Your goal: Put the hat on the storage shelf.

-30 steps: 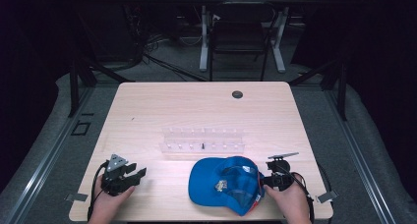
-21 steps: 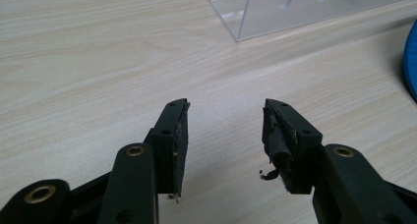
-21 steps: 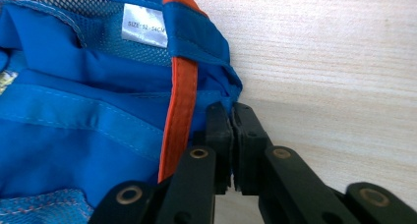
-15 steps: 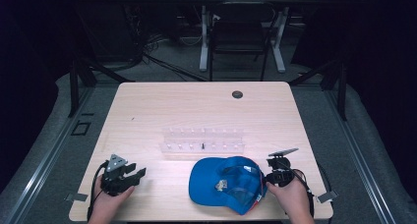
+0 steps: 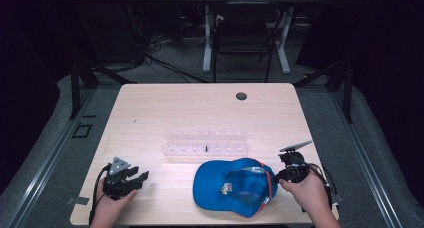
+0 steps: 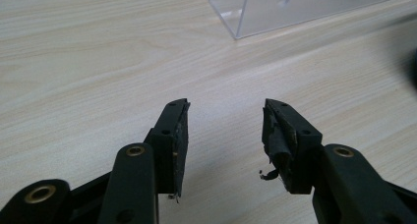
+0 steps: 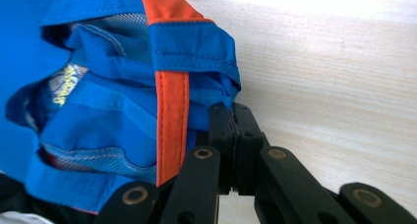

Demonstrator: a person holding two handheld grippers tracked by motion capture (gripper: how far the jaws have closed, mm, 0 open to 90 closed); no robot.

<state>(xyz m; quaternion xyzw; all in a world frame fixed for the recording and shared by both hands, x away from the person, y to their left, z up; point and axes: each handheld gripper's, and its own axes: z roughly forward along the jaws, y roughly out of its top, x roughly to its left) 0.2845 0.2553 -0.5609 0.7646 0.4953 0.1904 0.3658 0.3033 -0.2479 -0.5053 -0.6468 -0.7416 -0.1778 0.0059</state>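
We see the right hand-held gripper (image 7: 231, 117) clamped on the blue cap's (image 5: 235, 185) rim; the left hand-held gripper (image 6: 225, 130) stands apart over the surface (image 5: 200, 113).

Blue cloth cap (image 5: 235, 188) with mesh lining, matt wooden table (image 5: 200, 113), clear glossy plastic rack (image 5: 205, 143).

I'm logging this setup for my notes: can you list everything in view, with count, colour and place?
cap: one, blue with orange trim, lying inside up at the table's near edge, right of centre
rack: one, clear plastic, mid-table behind the cap
table: one, light wood
round hole cover: one, dark, far side of the table
chair: one, dark, beyond the table
left gripper: black, jaws open over bare wood, near left
right gripper: black, jaws shut on the cap's rim
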